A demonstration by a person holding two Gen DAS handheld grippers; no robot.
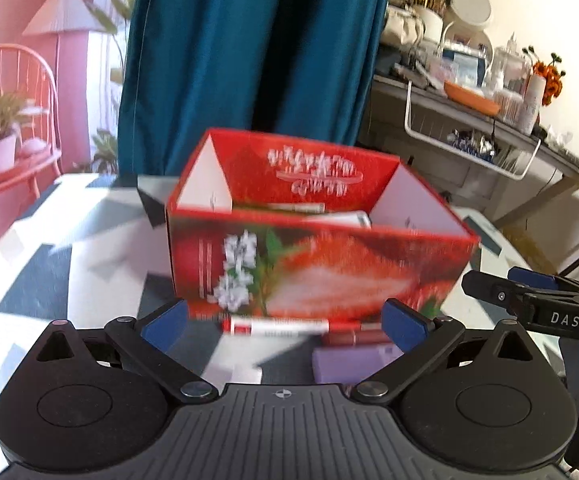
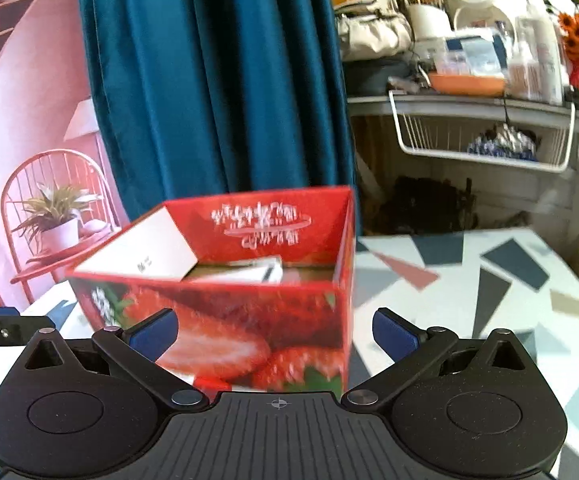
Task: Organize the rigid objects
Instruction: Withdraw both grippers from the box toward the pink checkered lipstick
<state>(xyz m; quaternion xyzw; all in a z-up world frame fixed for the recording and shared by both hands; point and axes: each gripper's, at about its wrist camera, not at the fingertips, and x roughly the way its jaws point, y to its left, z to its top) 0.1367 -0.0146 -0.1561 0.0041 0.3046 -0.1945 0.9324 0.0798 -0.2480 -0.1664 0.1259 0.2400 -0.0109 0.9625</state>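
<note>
1. The left claw [image 1: 284, 320] hangs wide open and empty at the bottom centre of its view.
2. A red-and-white tube [image 1: 275, 326] lies on the table [image 1: 41, 288] just ahead, its long axis crosswise between the fingers, against the red box [image 1: 317, 268].
3. A purple block [image 1: 349, 364] sits lower right of it.
4. The right claw [image 2: 275, 330], also open and empty, faces the box corner; the left looks nearer the tube.
</note>
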